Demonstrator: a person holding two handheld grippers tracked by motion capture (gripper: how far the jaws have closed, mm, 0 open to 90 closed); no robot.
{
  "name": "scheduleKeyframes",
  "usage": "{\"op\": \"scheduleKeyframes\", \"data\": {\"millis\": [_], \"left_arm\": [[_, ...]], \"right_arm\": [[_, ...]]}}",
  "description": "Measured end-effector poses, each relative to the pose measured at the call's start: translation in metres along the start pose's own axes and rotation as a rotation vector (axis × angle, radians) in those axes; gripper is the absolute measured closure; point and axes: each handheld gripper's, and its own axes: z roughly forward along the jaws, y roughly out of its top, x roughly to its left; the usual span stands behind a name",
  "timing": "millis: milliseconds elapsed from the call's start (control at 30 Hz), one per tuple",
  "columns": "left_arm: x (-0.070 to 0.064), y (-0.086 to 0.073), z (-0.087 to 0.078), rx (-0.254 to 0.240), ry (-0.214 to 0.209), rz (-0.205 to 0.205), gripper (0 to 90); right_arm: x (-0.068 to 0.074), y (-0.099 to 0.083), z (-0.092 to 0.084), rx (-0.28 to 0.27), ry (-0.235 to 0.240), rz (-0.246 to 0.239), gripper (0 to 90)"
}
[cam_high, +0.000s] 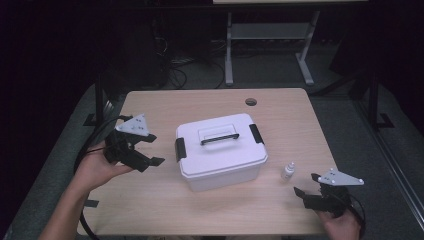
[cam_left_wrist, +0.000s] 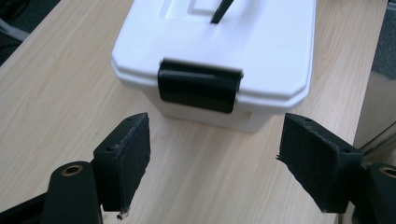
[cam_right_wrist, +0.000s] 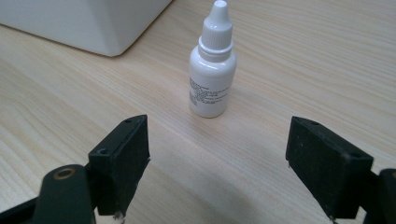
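Note:
A white lidded plastic box (cam_high: 220, 150) with a black handle and black side latches stands mid-table. My left gripper (cam_high: 154, 149) hovers to its left, open and empty, jaws pointing at the box's left latch (cam_left_wrist: 200, 85). A small white dropper bottle (cam_high: 288, 171) stands upright to the right of the box. My right gripper (cam_high: 306, 183) rests near the table's front right corner, open and empty, with the bottle (cam_right_wrist: 212, 70) a short way ahead of its jaws. The box's corner (cam_right_wrist: 93, 23) shows at the upper left of the right gripper view.
The wooden table (cam_high: 165, 200) has a round cable hole (cam_high: 251, 102) near its far edge. Black cables trail off the left side. A desk frame and dark floor lie beyond the table.

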Motion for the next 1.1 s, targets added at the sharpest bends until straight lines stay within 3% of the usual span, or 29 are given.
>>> {"op": "scheduleKeyframes", "data": {"millis": [300, 1100], "left_arm": [[0.003, 0.033, 0.017, 0.052, -0.025, 0.03, 24.0], [0.0, 0.089, 0.057, 0.099, -0.064, 0.093, 25.9]], "right_arm": [[-0.001, 0.0, -0.002, -0.001, -0.002, 0.005, 21.0], [-0.002, 0.0, -0.003, -0.008, 0.009, 0.004, 21.5]]}}
